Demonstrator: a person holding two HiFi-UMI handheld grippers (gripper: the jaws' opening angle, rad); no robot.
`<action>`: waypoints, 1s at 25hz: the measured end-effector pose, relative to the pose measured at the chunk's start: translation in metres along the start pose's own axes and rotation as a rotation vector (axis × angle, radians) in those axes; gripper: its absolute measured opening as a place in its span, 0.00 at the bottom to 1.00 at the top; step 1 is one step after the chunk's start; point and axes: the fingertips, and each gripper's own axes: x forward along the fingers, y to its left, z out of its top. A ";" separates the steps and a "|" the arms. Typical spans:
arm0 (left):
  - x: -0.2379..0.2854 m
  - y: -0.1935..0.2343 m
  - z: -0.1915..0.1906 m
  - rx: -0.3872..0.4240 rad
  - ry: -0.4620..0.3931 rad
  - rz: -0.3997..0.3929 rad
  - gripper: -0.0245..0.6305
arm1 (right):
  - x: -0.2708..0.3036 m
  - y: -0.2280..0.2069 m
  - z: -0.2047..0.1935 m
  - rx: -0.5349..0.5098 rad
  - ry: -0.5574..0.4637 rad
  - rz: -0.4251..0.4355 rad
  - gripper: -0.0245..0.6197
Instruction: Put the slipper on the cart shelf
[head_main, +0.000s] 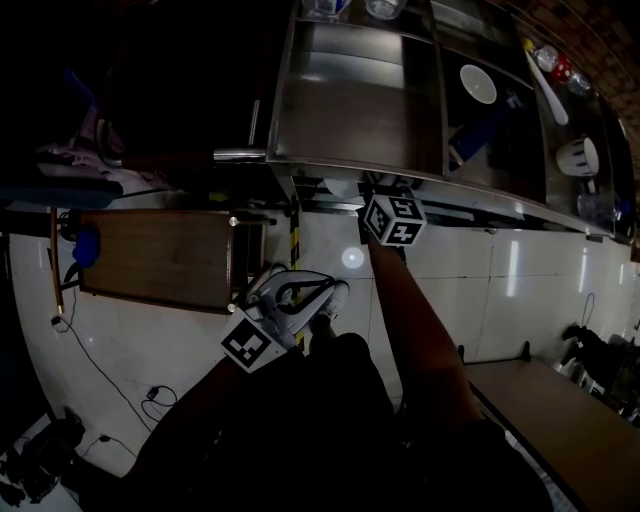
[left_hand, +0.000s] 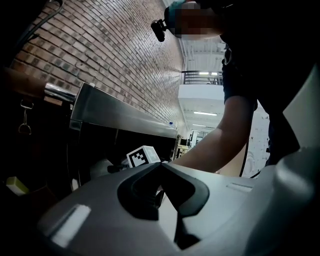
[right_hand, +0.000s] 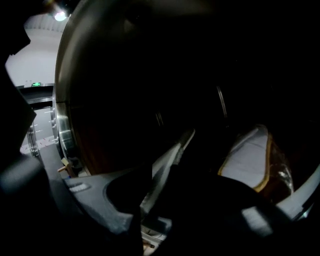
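The steel cart (head_main: 350, 110) stands ahead of me. My right arm reaches under its top, and only that gripper's marker cube (head_main: 392, 220) shows in the head view. In the right gripper view, a slipper (right_hand: 250, 155) with a grey insole and tan rim lies on the dark shelf, to the right of the jaws. My right gripper (right_hand: 165, 190) has its jaws apart. A pale strip (right_hand: 170, 160) shows in the gap, and I cannot tell what it is. My left gripper (head_main: 335, 295) hangs low by my body, its jaws (left_hand: 161, 167) closed together with nothing between them.
A brown wooden table (head_main: 160, 255) stands left of the cart. A white bowl (head_main: 478, 84) and a white cup (head_main: 578, 155) sit on the cart's top. A wooden bench (head_main: 560, 420) is at the lower right. Cables (head_main: 150, 395) lie on the white floor.
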 end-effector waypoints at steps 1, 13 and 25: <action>0.000 -0.002 -0.001 0.005 0.001 -0.006 0.04 | 0.001 -0.003 0.000 0.001 -0.006 -0.010 0.21; -0.005 -0.001 -0.003 -0.037 0.005 0.032 0.04 | -0.001 -0.013 0.011 -0.264 -0.018 -0.091 0.45; -0.014 -0.010 0.019 -0.019 -0.007 0.070 0.04 | -0.081 0.027 0.037 -0.266 -0.060 0.055 0.45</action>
